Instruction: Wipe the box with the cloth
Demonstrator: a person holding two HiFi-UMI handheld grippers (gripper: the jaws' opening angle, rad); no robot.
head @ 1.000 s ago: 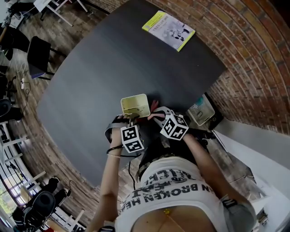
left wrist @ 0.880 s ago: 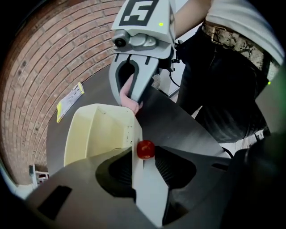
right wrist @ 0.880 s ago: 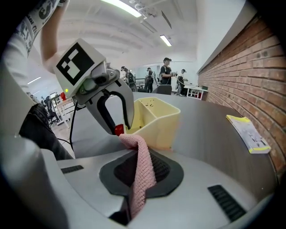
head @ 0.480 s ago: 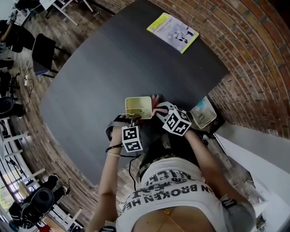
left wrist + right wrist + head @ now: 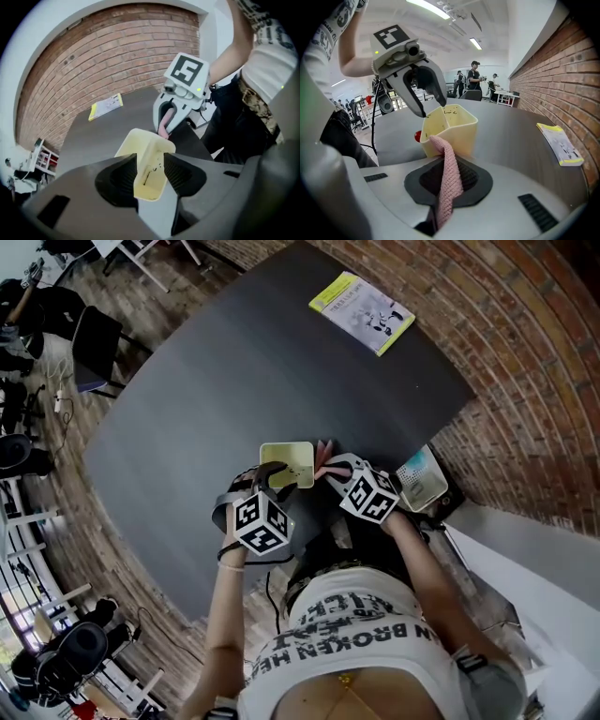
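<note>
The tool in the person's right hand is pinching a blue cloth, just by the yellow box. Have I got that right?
Not quite: the cloth is pink, not blue. The right gripper view shows it pinched in the jaws of the right gripper, just by the yellow box.

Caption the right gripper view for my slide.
Jaws of the right gripper clamp a pink cloth, its tip against the yellow box.

Noted a pale-yellow plastic box (image 5: 292,457), a pink knitted cloth (image 5: 447,183), black-and-white square-patterned cubes (image 5: 261,522), a dark grey matte tabletop (image 5: 234,381), a red-brown brick wall (image 5: 525,362) right, and a yellow-edged white booklet (image 5: 362,312) far right.
</note>
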